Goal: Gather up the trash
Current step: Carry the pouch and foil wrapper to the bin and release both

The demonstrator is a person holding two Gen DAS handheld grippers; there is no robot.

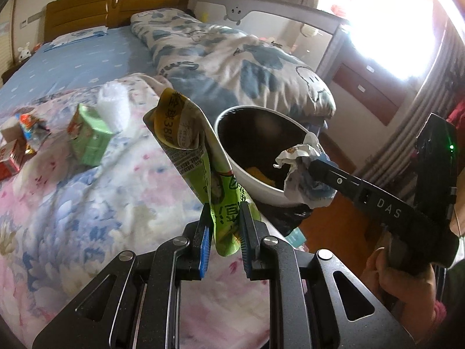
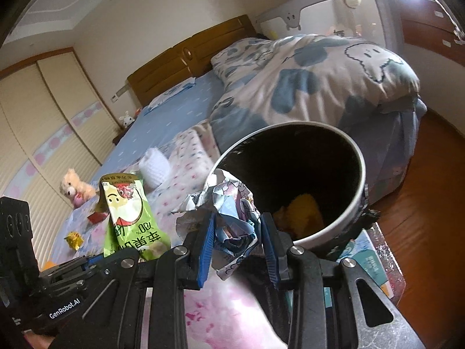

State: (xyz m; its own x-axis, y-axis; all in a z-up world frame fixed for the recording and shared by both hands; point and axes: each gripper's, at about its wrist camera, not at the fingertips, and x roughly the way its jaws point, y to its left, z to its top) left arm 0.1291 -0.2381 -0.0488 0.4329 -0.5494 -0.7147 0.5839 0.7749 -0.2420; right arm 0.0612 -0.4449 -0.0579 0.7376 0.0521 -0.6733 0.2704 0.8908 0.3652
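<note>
Two tongs loaded | bin beside bed | green carton, tissue roll behind

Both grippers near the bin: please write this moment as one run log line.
left gripper: shut on green wrapper | right gripper: shut on crumpled wrapper | trash bin: holds yellow scrap | bed: trash remains

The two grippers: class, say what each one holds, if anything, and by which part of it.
The left gripper pinches a green snack wrapper by its lower end. The right gripper clamps a crumpled printed wrapper across its middle, beside the bin.
</note>
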